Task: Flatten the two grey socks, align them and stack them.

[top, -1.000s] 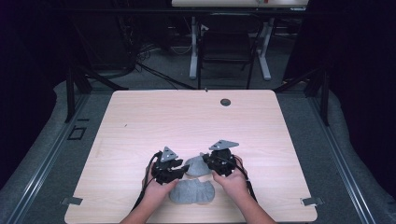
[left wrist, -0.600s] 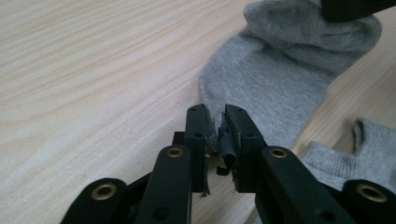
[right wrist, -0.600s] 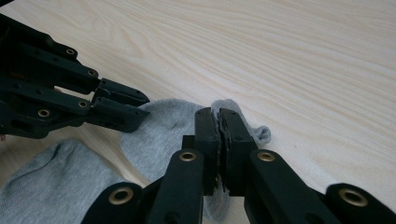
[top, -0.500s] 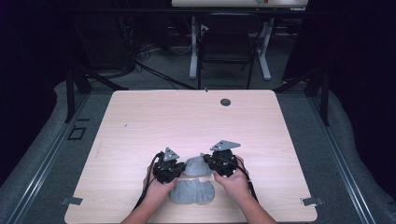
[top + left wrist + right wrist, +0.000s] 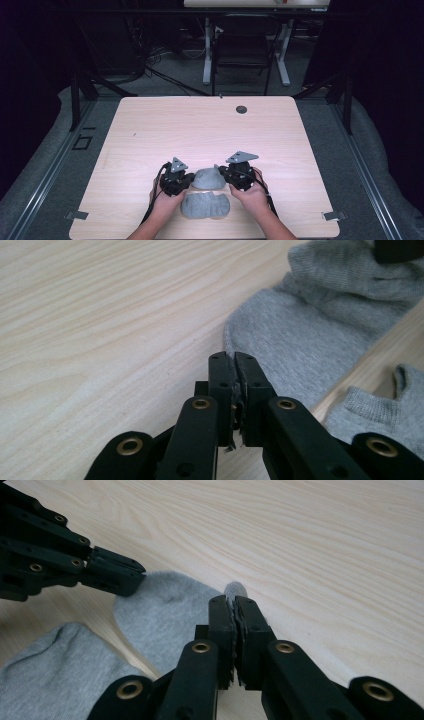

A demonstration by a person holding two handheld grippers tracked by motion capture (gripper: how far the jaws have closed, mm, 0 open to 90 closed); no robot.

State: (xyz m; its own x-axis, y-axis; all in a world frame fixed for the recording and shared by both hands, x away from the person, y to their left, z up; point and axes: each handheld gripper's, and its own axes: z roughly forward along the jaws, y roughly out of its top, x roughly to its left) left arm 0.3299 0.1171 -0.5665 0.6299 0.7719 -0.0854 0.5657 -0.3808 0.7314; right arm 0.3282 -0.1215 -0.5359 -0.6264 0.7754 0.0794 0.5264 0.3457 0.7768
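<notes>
From the high view, the far grey sock [image 5: 206,178] lies across the table [image 5: 210,130] between the two tools, its long axis running side to side, so each end sits right at one tool. The left gripper [image 5: 184,183] is at its left end and the right gripper [image 5: 226,177] at its right end; neither hand is nearer, they share it. A second grey sock [image 5: 205,205] lies just beside it, nearer the person, between the two hands.

In the left gripper view, the left gripper [image 5: 232,357] has just been closing and now stands narrow, with a thin edge of the far sock [image 5: 310,330] pinched between its jaws. The rest of that sock spreads away up and to the right, toward the dark tip of the other tool at the top corner. The second sock [image 5: 380,410] lies lower right, apart from the jaws.

In the right gripper view, the right gripper [image 5: 234,600] is clamped narrow on a small fold of the same sock [image 5: 165,615], which stretches off to the left, where the left gripper [image 5: 131,582] meets its other end. The second sock [image 5: 55,670] lies lower left.

I'd judge the next move is a lift or stretch along that side-to-side line, both hands together.
</notes>
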